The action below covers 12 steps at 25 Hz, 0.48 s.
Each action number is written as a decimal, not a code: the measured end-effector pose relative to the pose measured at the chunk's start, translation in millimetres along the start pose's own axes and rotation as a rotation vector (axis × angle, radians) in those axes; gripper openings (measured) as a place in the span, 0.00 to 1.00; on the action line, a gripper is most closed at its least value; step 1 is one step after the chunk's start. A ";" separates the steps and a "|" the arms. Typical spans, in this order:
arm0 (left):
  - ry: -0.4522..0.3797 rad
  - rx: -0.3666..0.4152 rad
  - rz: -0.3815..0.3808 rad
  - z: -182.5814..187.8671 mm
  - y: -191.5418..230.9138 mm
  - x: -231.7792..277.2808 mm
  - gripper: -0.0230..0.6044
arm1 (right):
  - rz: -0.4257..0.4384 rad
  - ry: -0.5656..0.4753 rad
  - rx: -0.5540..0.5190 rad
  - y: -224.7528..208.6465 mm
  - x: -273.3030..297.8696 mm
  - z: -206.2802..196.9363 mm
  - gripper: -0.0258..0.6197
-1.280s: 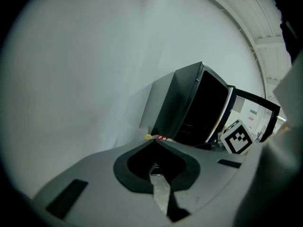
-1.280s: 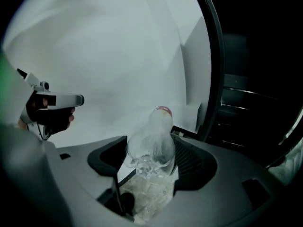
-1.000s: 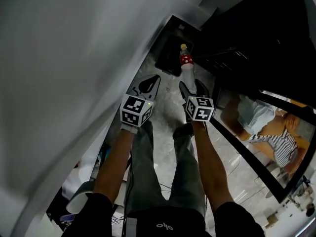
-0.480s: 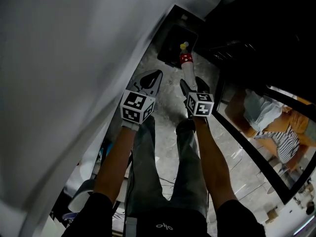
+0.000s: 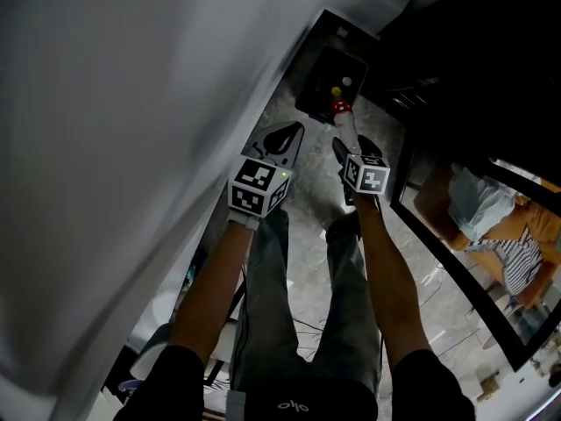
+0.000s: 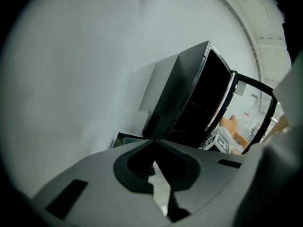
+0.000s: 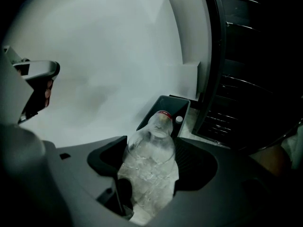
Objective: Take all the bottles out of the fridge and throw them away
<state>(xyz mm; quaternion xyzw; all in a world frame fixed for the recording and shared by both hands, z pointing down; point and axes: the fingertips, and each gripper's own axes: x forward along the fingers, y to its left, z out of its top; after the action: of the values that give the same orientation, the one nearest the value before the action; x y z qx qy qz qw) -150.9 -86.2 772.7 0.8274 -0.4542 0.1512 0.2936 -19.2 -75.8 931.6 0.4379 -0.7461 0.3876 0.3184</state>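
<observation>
A clear crumpled plastic bottle [image 7: 150, 162] with a red band near its neck [image 5: 340, 107] and a yellow cap is clamped in my right gripper [image 7: 151, 148], which is shut on the bottle's body. The head view has the right gripper [image 5: 354, 146] holding the bottle's top over the near edge of a dark open bin [image 5: 326, 70] on the floor. A small white-capped thing [image 5: 347, 82] lies inside the bin. My left gripper [image 5: 282, 137] is beside it on the left, shut and empty, its tips meeting [image 6: 154, 143].
The black fridge [image 6: 199, 98] stands open at the right, with dark shelves [image 7: 251, 79] and a glass door [image 6: 253, 112]. A white wall [image 5: 131, 103] runs along the left. The bin [image 7: 163, 110] sits between wall and fridge on a marbled floor [image 5: 307, 200].
Both grippers have moved forward toward the bin. The bottle's top, which was short of the bin, now reaches over its near edge.
</observation>
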 end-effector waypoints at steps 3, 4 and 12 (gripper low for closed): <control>0.013 0.008 -0.004 -0.1 3.6 6.3 0.04 | -0.009 0.010 0.013 -4.4 9.8 -5.6 0.53; 0.013 0.007 -0.004 0.9 4.7 8.4 0.04 | -0.010 0.013 0.012 -5.2 12.8 -6.4 0.53; 0.008 -0.009 -0.012 4.8 1.1 17.0 0.04 | -0.002 0.007 0.004 -8.7 18.0 5.5 0.53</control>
<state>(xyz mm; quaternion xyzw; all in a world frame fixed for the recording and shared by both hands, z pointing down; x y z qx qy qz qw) -142.8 -100.9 778.1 0.8282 -0.4488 0.1505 0.3001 -19.6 -90.6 946.1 0.4378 -0.7438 0.3904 0.3205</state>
